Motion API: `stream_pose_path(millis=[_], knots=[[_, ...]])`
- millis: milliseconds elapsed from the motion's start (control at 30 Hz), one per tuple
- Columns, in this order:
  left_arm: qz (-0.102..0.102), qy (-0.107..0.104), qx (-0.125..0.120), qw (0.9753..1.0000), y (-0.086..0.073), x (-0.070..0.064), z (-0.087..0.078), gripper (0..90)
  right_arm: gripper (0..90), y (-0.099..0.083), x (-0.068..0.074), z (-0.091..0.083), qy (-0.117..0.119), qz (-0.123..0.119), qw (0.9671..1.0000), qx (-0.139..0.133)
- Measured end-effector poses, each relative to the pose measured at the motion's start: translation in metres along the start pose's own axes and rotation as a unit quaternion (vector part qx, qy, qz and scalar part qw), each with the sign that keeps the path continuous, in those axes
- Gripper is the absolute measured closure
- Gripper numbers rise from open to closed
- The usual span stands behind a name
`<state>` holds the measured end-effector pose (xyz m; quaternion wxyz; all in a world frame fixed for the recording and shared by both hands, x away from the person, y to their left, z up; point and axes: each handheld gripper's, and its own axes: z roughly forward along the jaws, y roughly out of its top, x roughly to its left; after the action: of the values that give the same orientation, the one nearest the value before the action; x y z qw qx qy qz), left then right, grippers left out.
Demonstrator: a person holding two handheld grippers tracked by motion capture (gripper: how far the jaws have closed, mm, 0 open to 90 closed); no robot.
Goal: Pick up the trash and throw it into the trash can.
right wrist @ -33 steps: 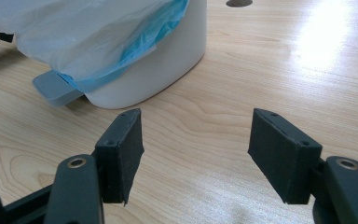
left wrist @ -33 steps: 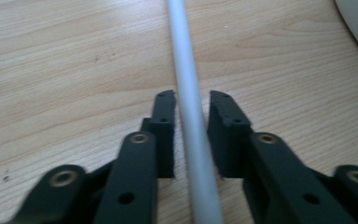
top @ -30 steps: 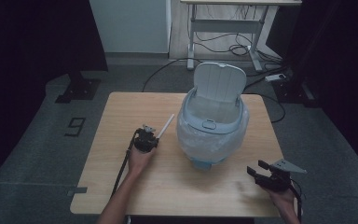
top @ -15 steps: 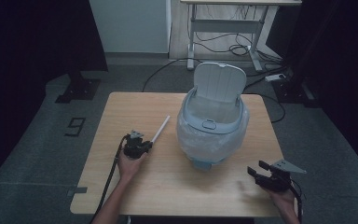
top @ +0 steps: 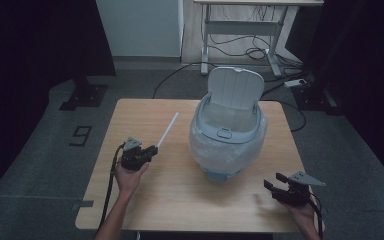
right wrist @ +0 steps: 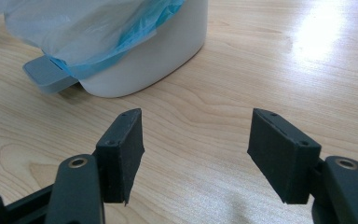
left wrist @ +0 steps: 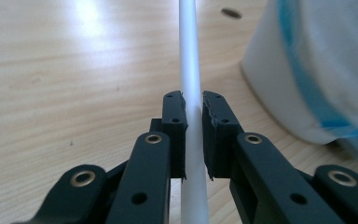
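- Now, the high view: the left gripper (top: 139, 155) has drawn back toward the person's edge of the table (top: 145, 120) compared with a second ago, and the white stick (top: 166, 131) has come along with it — so the stick looks properly gripped rather than just nudged. It points up and away toward the lidded bin (top: 228, 131), which stands mid-table with its lid tipped open and a pale liner bag pulled over the rim. The right gripper (top: 286, 189) has hardly shifted, parked near the front right corner, well apart from the bin. On the floor to the left, a marker reads "9" (top: 82, 135); no brand is readable.
- Left gripper view: the jaws are nearly closed, pinching the white stick (left wrist: 192, 93) between the pads, the bin's bagged side (left wrist: 317, 60) just off to the right. My read — the stick is ready to be carried to the bin.
- Right gripper view: jaws spread wide with nothing between them, bare wood below, the bin's base and its blue-edged bag (right wrist: 121, 42) ahead.
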<state>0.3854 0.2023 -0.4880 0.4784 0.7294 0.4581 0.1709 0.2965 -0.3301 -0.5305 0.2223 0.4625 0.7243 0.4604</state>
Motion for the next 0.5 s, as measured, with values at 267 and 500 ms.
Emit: stream_pose_path(millis=[267,500], knots=[[0.007,-0.026,-0.04,0.9988,0.015,-0.014,-0.019,79.9,34.9,0.0,-0.001,0.001,0.001,0.004,1.0,0.003],[0.005,-0.048,-0.068,0.9965,0.025,-0.022,-0.031,79.9,35.0,-0.002,-0.002,0.001,-0.002,0.009,0.9999,0.005]])
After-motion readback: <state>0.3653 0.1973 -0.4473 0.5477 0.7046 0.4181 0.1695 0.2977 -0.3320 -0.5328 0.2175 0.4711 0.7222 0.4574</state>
